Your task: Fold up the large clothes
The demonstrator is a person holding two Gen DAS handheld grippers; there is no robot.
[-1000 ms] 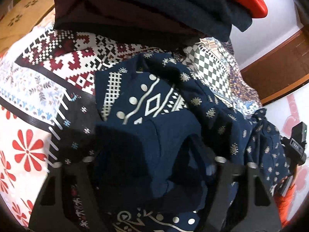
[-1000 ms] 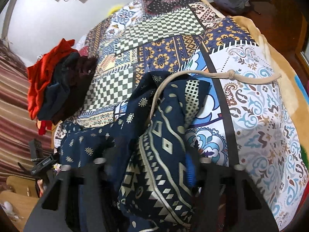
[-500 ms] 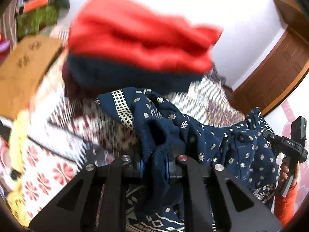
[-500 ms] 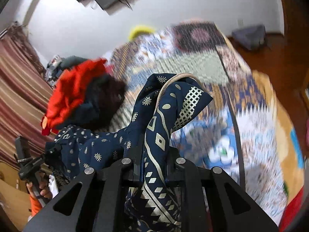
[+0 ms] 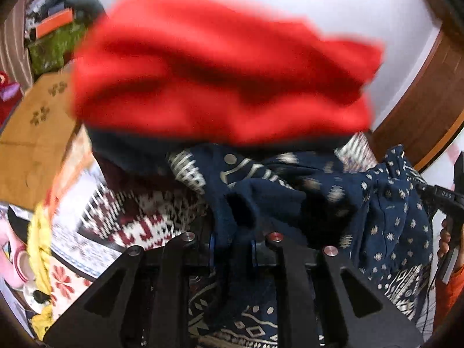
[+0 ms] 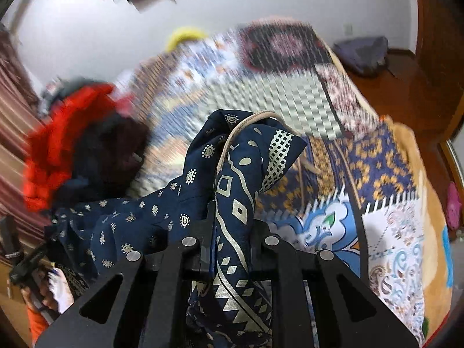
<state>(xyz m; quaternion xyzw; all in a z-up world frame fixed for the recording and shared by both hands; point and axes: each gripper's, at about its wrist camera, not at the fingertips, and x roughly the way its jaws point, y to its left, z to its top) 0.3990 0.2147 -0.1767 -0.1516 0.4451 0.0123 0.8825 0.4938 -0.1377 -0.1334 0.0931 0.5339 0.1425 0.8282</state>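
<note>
Two tongs are engaged, both on one garment. The bed [image 6: 290, 92], under a patchwork quilt, carries everything; a pile of red and dark clothes [image 5: 220, 66] sits along its far left edge as my right camera shows it. The navy patterned garment [image 6: 139, 217] is now lifted off the quilt and hangs stretched between my hands, where a second ago it lay bunched on the bed. My left tongs [image 5: 232, 246] stood wide over it then; the jaws have just closed, and a thick fold of navy cloth is now pinched between them. My right tongs [image 6: 230, 243] are clamped nearly closed on the banded edge, with a beige drawstring [image 6: 246, 119] looping over the top of that corner. Judgement: both grips are secured and the garment is raised, so it can next be spread flat before any fold.
</note>
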